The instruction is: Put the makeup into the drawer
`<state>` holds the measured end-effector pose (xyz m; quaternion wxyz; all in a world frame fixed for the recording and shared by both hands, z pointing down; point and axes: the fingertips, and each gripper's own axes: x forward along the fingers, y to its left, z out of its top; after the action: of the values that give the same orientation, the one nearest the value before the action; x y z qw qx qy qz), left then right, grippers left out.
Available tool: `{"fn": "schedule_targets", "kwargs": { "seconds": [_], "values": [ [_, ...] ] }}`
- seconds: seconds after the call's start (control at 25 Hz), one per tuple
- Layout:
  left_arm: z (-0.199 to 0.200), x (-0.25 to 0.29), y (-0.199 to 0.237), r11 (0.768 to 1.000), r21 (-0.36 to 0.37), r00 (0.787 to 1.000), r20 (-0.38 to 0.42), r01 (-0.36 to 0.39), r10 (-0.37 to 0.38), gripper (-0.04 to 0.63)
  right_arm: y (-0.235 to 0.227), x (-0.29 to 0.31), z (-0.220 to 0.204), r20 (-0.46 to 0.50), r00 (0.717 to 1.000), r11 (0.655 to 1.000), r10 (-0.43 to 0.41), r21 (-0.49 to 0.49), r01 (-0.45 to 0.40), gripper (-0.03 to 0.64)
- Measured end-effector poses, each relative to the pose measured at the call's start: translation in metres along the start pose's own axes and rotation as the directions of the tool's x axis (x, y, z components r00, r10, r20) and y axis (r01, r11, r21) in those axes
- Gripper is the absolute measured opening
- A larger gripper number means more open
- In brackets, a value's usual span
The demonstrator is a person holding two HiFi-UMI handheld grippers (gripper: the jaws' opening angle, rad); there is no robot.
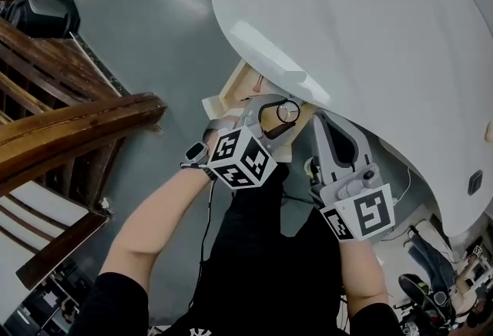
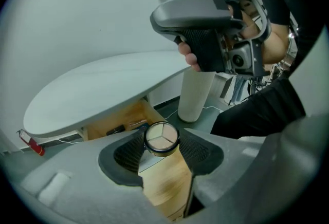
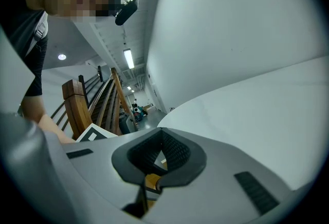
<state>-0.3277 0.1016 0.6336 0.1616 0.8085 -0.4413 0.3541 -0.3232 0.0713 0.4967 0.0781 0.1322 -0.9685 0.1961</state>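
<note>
Table: white oval top, fills the upper right of the head view; its pedestal shows in the left gripper view.
Drawer: light wood, pulled out from under the table edge. Its inside holds a few dark items, too small to name.
Right gripper: jaws pressed together at the tips with nothing between them. It is held just beside the left one, pointing at the table's underside.
Left gripper: clenched on the makeup compact, pads on opposite sides of its rim.
Makeup compact: round, dark rim, three pale shade pans facing the camera. It hangs between the left jaws, above the drawer's wood.
Key relation: the drawer opening lies ahead of and below the left jaws. The compact is round, so there is no long axis to align. The left hand is nearer, in fact already carrying. My judgement: lower into the drawer, then release.
Writing: none legible; only square markers on the gripper cubes. No brand visible on the compact.
</note>
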Motion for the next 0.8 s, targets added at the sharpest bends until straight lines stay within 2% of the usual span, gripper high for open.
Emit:
{"fn": "schedule_targets", "kwargs": {
  "seconds": [0.16, 0.28, 0.36, 0.52, 0.8],
  "values": [
    [-0.011, 0.019, -0.007, 0.997, 0.033, 0.997, -0.042, 0.073, -0.071, 0.215, -0.008, -0.003, -0.006, 0.010, 1.000, 1.000, -0.007, 0.003, 0.007, 0.014],
    [-0.017, 0.028, -0.017, 0.983, 0.017, 0.980, -0.088, 0.182, -0.180, 0.215, -0.012, -0.002, -0.010, 0.016, 1.000, 1.000, -0.010, -0.003, 0.010, 0.014],
    [-0.018, 0.030, -0.022, 0.973, 0.017, 0.969, -0.104, 0.229, -0.226, 0.215, -0.013, -0.001, -0.015, 0.011, 1.000, 1.000, -0.011, -0.003, 0.011, 0.014],
    [-0.020, 0.031, -0.026, 0.966, 0.062, 0.962, -0.126, 0.252, -0.243, 0.215, -0.015, 0.000, -0.018, 0.011, 1.000, 1.000, -0.011, 0.004, 0.011, 0.014],
    [-0.038, 0.048, -0.022, 0.939, 0.183, 0.943, -0.219, 0.291, -0.249, 0.216, -0.018, 0.003, -0.018, 0.011, 1.000, 1.000, -0.013, 0.000, 0.013, 0.014]
  ]
}}
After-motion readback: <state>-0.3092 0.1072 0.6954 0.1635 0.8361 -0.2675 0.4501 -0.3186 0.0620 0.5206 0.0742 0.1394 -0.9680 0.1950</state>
